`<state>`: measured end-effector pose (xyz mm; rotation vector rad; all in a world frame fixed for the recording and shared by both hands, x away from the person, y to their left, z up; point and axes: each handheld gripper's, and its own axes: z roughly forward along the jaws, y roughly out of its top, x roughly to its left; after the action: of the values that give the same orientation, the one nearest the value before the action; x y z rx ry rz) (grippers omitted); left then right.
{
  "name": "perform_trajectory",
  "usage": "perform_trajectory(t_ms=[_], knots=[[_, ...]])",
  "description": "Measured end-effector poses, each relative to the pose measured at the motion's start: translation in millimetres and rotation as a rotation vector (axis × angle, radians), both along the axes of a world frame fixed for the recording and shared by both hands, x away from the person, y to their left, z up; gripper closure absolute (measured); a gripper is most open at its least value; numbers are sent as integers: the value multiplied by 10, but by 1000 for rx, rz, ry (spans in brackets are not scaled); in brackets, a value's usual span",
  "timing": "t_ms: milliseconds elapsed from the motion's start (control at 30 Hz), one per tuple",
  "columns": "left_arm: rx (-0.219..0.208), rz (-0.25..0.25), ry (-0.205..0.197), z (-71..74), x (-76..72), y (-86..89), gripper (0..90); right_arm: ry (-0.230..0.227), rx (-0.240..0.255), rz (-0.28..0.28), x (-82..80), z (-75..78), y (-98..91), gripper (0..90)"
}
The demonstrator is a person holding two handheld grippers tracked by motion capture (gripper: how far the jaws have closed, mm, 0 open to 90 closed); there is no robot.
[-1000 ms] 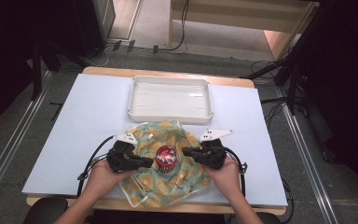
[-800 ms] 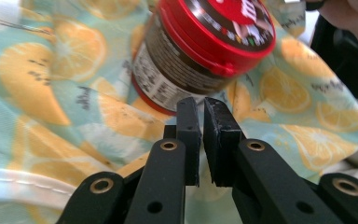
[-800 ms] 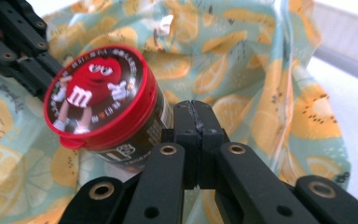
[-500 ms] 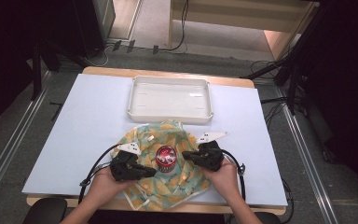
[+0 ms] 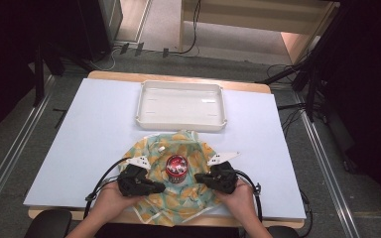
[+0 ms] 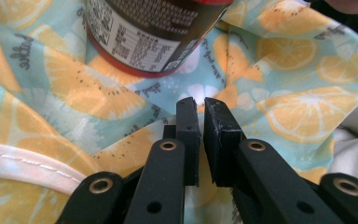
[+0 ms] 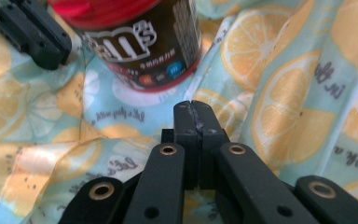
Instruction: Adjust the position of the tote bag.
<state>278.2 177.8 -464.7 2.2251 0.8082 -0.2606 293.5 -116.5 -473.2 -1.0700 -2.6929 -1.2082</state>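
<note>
A person's two hands work low over a citrus-print cloth (image 5: 178, 198) spread at the near edge of the bench (image 5: 79, 129), with a dark candy jar (image 5: 176, 167) standing upright on the middle of the fabric. The left tool (image 5: 155, 187) rests just beside the jar; in the left gripper view its pads (image 6: 186, 130) stand almost together with only a thin slit between them, and nothing is gripped in it. The right tool (image 5: 204, 178) lies on the jar's other side, its jaws pressed fully together and empty in the right gripper view, tips down on the cloth.

The risk, judged from this layout, is the jar: both tools sit close to its base, and a tug on the loose fabric or a nudge from either tip could tip it or roll it off toward the bench edge. With the jaws this close together, a pinch at the cloth may also slide off rather than catch a fold.

The jar's lid and top are cut off in both gripper views. The cloth's near hem hangs over the bench edge between the forearms, and the fabric under the hands cannot be made out. Farther back, apart from the cloth, a white tray (image 5: 181, 119) stands empty.
</note>
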Motion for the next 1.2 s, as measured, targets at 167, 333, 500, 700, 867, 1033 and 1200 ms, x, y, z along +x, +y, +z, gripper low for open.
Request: perform_trajectory(t_ms=[167,333,500,700,867,1033,1200], knots=[[-3,10,12,-29,14,21,829,-5,-10,-4,-44,-14,-30,900],[-7,10,13,-19,38,25,810,-29,-11,3,-43,1,-3,900],[-2,10,2,20,35,33,791,-33,-1,11,-44,31,21,887],[-3,9,-20,89,22,41,764,-54,20,11,-35,77,-10,866],[-6,13,-30,140,35,65,736,-71,36,9,-34,116,-29,852],[-22,25,-39,194,54,91,712,-79,46,6,-28,149,-35,842],[-24,31,-52,225,75,119,691,-93,61,0,-14,181,-39,829]])
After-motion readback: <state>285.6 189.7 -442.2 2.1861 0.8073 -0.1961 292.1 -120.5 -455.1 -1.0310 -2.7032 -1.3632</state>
